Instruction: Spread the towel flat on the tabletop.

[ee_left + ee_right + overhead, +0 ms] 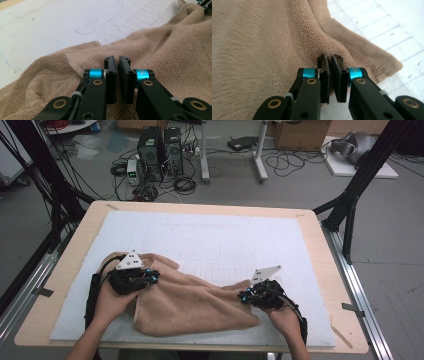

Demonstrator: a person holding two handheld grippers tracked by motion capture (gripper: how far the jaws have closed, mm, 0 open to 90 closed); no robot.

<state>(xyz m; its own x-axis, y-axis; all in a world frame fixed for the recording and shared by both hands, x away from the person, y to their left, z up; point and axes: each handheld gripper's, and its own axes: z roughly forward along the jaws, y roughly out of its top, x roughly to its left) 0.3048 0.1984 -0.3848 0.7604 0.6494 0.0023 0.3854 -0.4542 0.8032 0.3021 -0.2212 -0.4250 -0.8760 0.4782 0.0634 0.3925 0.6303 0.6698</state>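
Note:
A tan terry towel (190,302) lies bunched across the near half of the white mat (210,235). My left gripper (155,279) rests on the towel's left end. Its jaws are nearly together, and tan cloth (162,50) shows in the thin slit between them at the left gripper's tips (117,60). At the towel's right end, my right gripper (242,296) points left. The right gripper's jaws (330,58) are pressed together on a puckered fold of the towel (262,50), close to its hemmed corner.
The white mat, marked with faint grid lines, covers most of the wooden table (320,250). Black frame posts stand at both sides. On the floor beyond the table are computer towers (160,150) and cables. The far half of the mat is bare.

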